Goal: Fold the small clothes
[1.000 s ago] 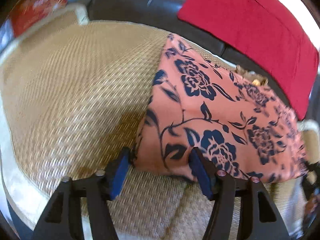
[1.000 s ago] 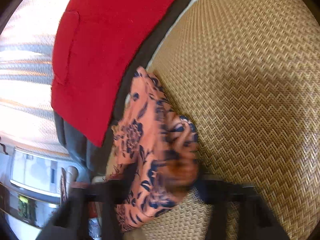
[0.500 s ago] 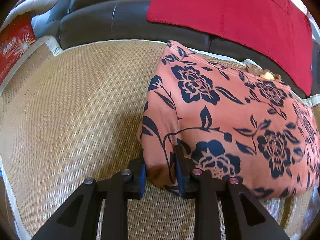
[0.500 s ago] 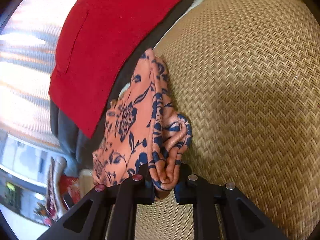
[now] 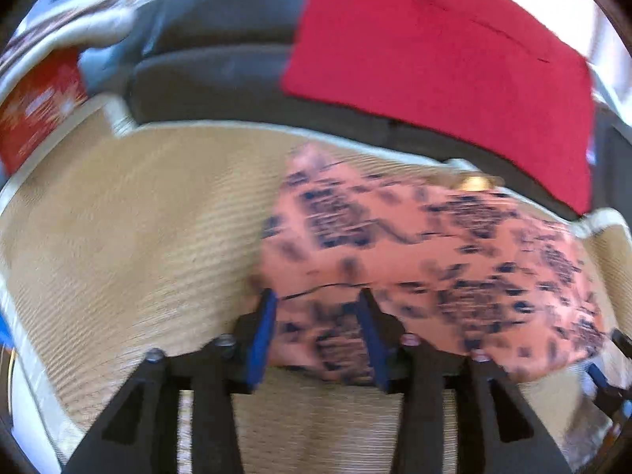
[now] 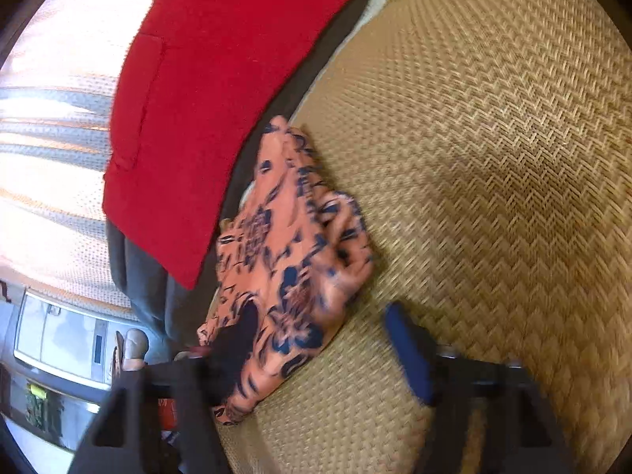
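Observation:
A salmon garment with a dark blue flower print point(image 5: 414, 245) lies folded on the woven straw mat point(image 5: 138, 237). My left gripper point(image 5: 316, 304) is at its near left corner, jaws opening; the corner sits between the blue pads point(image 5: 260, 339) without being pinched. In the right wrist view the same garment point(image 6: 292, 245) lies bunched along the mat's point(image 6: 493, 158) left edge. My right gripper point(image 6: 320, 314) has its jaws opening wide. The cloth rests against the left finger, and the right pad point(image 6: 409, 351) stands apart from it.
A red cloth point(image 5: 442, 51) hangs over the dark grey sofa back point(image 5: 221, 39) behind the mat; it also shows in the right wrist view as the red cloth point(image 6: 213, 91). A red box point(image 5: 35, 106) stands at the far left. White appliances point(image 6: 59, 339) lie beyond the mat's edge.
Half a second ago both grippers were shut on the garment; now both have let go and their jaws have spread. The left view has lifted and pulled back; the right has shifted sideways.

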Demonstrator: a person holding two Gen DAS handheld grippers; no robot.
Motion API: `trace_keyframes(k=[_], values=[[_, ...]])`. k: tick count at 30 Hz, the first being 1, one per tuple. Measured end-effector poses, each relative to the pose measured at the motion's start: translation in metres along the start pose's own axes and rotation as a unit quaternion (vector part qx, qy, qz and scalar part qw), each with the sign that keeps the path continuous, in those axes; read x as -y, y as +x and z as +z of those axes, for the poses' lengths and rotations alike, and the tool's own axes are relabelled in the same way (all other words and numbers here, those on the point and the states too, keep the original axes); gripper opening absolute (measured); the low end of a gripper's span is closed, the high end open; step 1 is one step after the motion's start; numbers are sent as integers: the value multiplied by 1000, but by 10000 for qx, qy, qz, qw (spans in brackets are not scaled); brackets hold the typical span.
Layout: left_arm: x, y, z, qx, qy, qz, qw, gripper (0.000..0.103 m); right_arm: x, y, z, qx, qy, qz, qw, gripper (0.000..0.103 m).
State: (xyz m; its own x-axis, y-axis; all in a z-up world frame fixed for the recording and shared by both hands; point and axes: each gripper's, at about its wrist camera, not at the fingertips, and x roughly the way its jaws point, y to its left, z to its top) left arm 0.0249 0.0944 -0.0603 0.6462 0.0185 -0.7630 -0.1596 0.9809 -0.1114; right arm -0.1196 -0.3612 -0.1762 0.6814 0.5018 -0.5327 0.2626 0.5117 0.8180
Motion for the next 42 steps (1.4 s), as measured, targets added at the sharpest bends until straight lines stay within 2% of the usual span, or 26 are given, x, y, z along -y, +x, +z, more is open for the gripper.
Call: trace_keyframes(k=[1,3,5,6,7,9,10,13,15,18,19,20,22,23,24,26,28,30,32,33,35,37,38,40,41,42], values=[[17,-1,2,40,122,-178,9998,56,-6,7,-1,-67,-41,105,9999,77],[50,3,5,71,456,-415,9981,57,-8,18,2,-142,48,87,9999,77],[78,16,5,-89,769,-583,9953,57,-10,27,7,-123,98,119,9998,76],[91,23,4,-181,862,-634,9941,57,-11,29,9,-93,77,111,9999,75],[105,33,3,-280,1018,-617,9925,57,-12,33,13,-61,41,53,10000,69],[124,50,0,-477,1223,-456,9903,57,-9,36,18,-57,-15,-114,9999,19],[130,56,-2,-590,1307,-431,9887,57,-8,37,19,-54,4,-142,9999,11],[136,67,-8,-720,1428,-251,9868,57,-3,38,18,-216,-81,-311,9992,11],[134,70,-10,-713,1473,-211,9863,57,-3,32,17,-227,-38,-330,9992,16],[136,73,-10,-744,1492,-209,9858,57,-3,8,18,50,-156,-605,9980,34],[136,74,-10,-752,1495,-204,9857,57,-3,-2,18,168,-172,-663,9975,43],[137,76,-10,-754,1508,-198,9855,58,-4,-17,20,368,-212,-754,9963,58],[138,79,-10,-742,1532,-178,9852,58,-13,-36,25,591,-330,-668,9955,59],[138,79,-11,-741,1529,-173,9853,58,-23,-39,29,542,-438,-498,9963,59],[139,84,-10,-742,1517,-177,9855,58,-37,-38,32,419,-586,-330,9969,61],[137,86,-9,-765,1464,-215,9860,58,-66,-25,36,138,-938,-51,9955,71],[130,82,-4,-758,1286,-347,9882,58,-97,0,36,-353,-1275,267,9908,77],[116,68,0,-561,1062,-472,9916,58,-126,36,36,-917,-1406,786,9827,77],[103,59,1,-379,961,-355,9940,58,-148,78,31,-1613,-1365,1267,9692,78],[93,57,2,-336,850,-284,9954,58,-155,97,29,-1758,-1336,1312,9665,78],[74,63,3,-440,629,-166,9969,58,-167,143,19,-2398,-1254,1522,9506,79],[63,77,1,-657,550,-57,9963,58,-163,175,13,-2694,-993,1549,9453,79],[59,86,0,-812,550,-13,9952,58,-155,197,8,-2957,-934,1326,9414,79],[55,95,-4,-927,562,-87,9941,58,-135,210,11,-2810,-834,779,9529,75],[56,94,-4,-884,578,-90,9944,58,-129,206,13,-2756,-608,870,9554,73],[58,92,-4,-853,606,-91,9945,58,-136,200,14,-2760,-634,985,9540,74]])
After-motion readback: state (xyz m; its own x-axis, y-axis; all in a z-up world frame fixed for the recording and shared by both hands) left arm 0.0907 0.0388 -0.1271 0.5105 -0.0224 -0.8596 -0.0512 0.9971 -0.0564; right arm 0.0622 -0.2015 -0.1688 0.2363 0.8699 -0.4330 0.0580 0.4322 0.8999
